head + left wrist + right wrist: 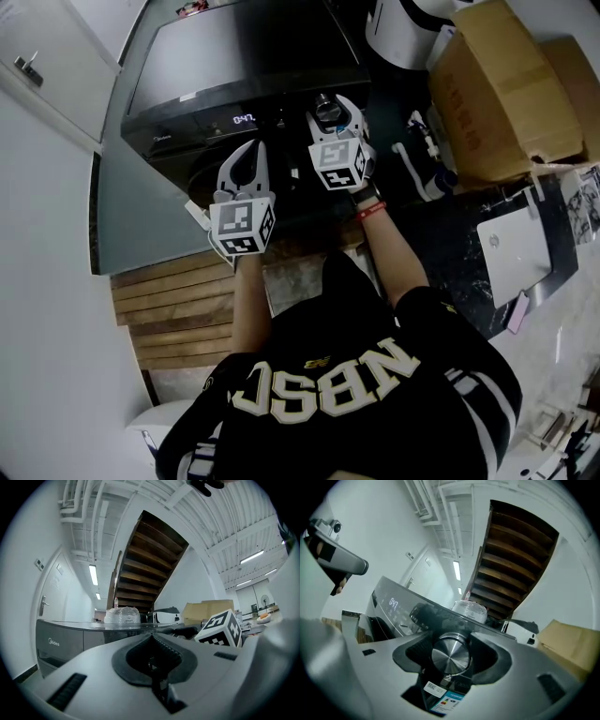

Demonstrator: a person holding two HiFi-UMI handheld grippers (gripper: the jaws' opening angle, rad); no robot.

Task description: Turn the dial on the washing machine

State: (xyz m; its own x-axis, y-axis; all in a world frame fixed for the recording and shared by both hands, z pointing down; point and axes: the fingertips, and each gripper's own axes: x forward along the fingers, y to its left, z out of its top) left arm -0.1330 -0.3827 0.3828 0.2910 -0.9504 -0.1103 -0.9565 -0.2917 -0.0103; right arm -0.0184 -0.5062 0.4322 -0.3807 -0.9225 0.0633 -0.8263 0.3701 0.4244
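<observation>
The dark washing machine (234, 66) stands in front of me, its display (244, 119) lit with 0:47. My right gripper (328, 111) is up at the control panel. In the right gripper view the round metal dial (450, 657) sits between the two jaws of the right gripper (451, 641), which press on its sides. My left gripper (251, 150) hangs lower and to the left, in front of the machine's door, touching nothing. In the left gripper view the left gripper (152, 641) has its jaws together and holds nothing; the machine's top (84, 627) shows behind it.
Cardboard boxes (506, 94) and a white laptop (514, 253) lie to the right of the machine. Wooden steps (178, 309) run under my left arm. A white door (47, 66) is at the far left. A plastic-wrapped bundle (122, 615) rests on the machine's top.
</observation>
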